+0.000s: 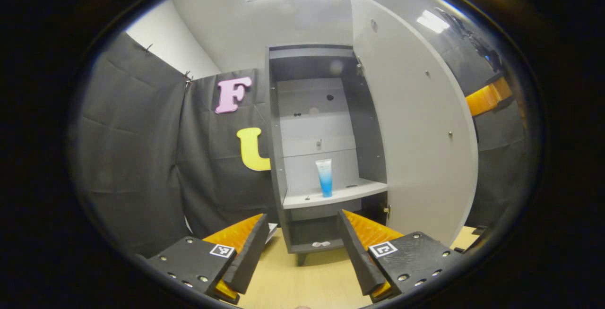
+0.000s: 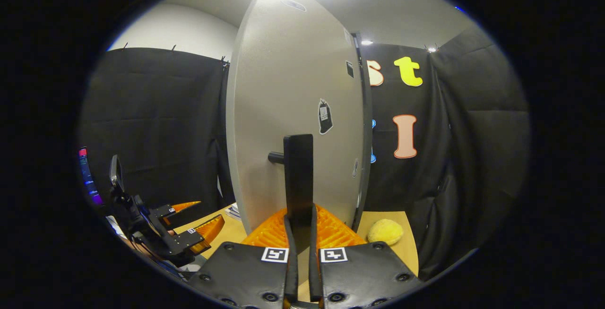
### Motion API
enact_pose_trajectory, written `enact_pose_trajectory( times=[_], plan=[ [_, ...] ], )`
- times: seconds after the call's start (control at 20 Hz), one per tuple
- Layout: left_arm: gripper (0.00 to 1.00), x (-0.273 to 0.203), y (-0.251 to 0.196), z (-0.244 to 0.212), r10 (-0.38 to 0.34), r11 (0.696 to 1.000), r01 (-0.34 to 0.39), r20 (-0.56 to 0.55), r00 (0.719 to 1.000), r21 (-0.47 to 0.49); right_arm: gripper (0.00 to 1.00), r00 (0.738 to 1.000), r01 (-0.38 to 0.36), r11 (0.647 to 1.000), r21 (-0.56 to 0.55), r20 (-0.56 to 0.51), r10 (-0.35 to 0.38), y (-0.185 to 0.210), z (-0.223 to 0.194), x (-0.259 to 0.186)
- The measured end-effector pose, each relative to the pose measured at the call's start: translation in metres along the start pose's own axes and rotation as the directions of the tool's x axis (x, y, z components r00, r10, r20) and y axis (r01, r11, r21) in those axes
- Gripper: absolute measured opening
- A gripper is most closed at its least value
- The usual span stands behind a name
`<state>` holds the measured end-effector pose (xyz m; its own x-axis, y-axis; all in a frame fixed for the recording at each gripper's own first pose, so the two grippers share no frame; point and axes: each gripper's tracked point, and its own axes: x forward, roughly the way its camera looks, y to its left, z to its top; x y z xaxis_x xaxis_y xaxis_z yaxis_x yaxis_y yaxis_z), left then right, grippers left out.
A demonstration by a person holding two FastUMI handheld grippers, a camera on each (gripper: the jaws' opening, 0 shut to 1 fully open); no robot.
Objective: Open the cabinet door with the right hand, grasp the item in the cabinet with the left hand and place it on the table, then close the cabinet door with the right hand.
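1. The tall grey cabinet (image 1: 326,148) stands open on the pale wooden worktop (image 1: 302,280), its white door (image 1: 416,124) swung out to the right in the left gripper view.
2. A small translucent tube with a blue lower half (image 1: 324,177) stands upright, cap down, on the cabinet's light grey middle shelf (image 1: 340,194), near the shelf's front edge.
3. The left gripper (image 1: 302,243) hovers above the worktop in front of the cabinet, its fingers spread wide and empty; the tube lies ahead of and above them, centred in the gap between them, well apart from both.
4. In the right gripper view, the right gripper (image 2: 300,233) has its fingers drawn narrow around the dark upright door handle (image 2: 298,176), which rises from between them; whether both press on it cannot be told.
5. The same view shows the left gripper low at the left, and a round yellow plush object (image 2: 385,231) lying on the worktop beyond the door's edge.
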<state>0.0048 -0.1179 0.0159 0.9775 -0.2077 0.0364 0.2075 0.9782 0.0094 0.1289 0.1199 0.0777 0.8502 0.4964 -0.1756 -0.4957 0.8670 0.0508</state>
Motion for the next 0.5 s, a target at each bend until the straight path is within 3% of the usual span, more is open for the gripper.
enact_pose_trajectory(
  times=[0.25, 0.5],
  plan=[
    [0.87, 0.002, -0.023, 0.004, -0.012, 1.0, 0.012, -0.003, 1.0, 0.012, 0.11, 0.998, 0.058, 0.998, 0.0, 0.01, -0.058, -0.026, -0.003, -0.013],
    [0.87, 0.003, -0.041, 0.007, -0.015, 1.0, 0.015, -0.008, 1.0, 0.018, 0.05, 0.993, 0.117, 0.993, 0.005, 0.03, -0.117, -0.051, -0.004, -0.019]
  ],
)
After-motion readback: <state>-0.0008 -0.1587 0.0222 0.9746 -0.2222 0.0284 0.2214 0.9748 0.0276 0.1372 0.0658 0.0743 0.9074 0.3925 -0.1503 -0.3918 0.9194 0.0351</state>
